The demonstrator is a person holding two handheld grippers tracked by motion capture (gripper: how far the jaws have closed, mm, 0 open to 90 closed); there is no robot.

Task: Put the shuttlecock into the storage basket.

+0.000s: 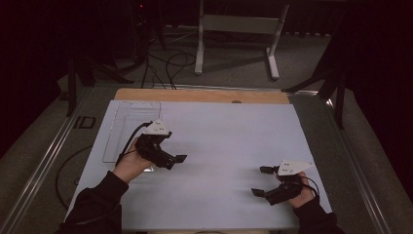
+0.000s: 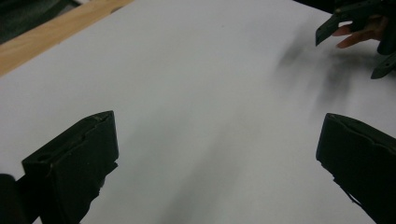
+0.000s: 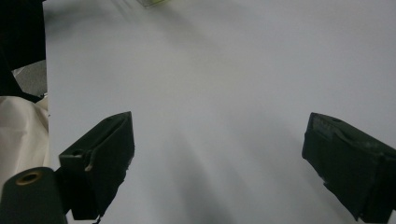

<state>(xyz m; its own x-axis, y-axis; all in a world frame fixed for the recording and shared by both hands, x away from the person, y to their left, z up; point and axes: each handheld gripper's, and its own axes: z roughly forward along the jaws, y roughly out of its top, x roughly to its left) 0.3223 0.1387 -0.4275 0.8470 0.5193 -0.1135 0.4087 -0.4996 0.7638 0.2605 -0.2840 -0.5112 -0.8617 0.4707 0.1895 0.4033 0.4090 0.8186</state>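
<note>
Grey carpet floor (image 1: 302, 53) lies beyond the white table (image 1: 229, 131), well ahead of both grippers; a white stand (image 1: 238, 29) and loose cables (image 1: 165, 63) sit there under dim light.

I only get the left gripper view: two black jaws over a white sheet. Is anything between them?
Observer: Nothing. In the high view the left gripper hovers open over the bare white sheet.
Operator: What's that dark thing at my top right?
Observer: The right gripper, also open, held by the person's other hand near the sheet's right edge.
Operator: Anything else on the table?
Observer: A clear flat tray lies at the sheet's far left corner, behind the left gripper.
</note>
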